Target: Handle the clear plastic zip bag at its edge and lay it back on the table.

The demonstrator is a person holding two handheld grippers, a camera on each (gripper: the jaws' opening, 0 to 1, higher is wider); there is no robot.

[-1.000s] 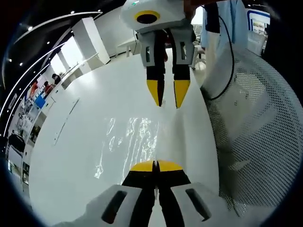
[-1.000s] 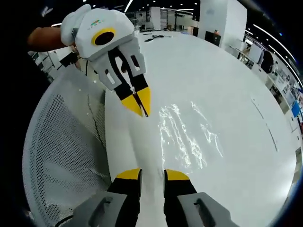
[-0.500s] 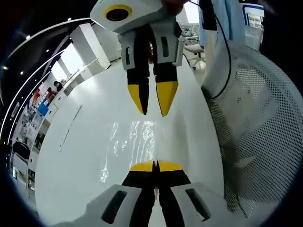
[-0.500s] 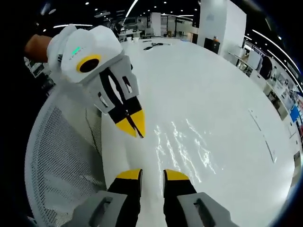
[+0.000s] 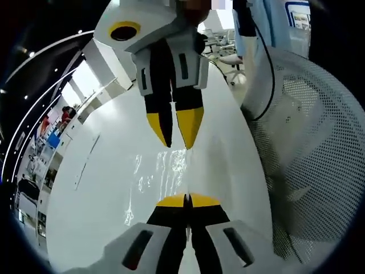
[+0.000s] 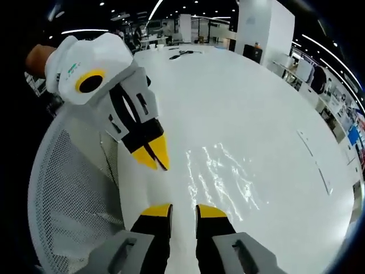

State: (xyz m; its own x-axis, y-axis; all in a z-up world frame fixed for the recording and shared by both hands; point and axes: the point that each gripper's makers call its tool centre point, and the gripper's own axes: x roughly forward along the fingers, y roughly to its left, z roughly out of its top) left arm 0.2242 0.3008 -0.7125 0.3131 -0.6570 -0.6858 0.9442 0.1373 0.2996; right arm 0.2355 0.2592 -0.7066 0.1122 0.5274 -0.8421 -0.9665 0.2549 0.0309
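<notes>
A clear plastic zip bag is laid flat on the white table, marked mostly by bright wrinkled glints. In the left gripper view the left hand-held gripper is seen at 6 o'clock with its yellow tips pressed together, and the near edge of the bag appears to be pinched between them, though the clear film there is hard to make out. The right hand-held gripper comes down from 12 o'clock, its tips a little apart and hanging just over the far edge of the bag. In the right gripper view the bag is spread toward 1 o'clock from the right hand-held gripper, whose tips are parted with nothing gripped between them; the left hand-held gripper is seen at 10 o'clock, clenched. A white mesh chair back is seen beside the table edge at 8 o'clock.
</notes>
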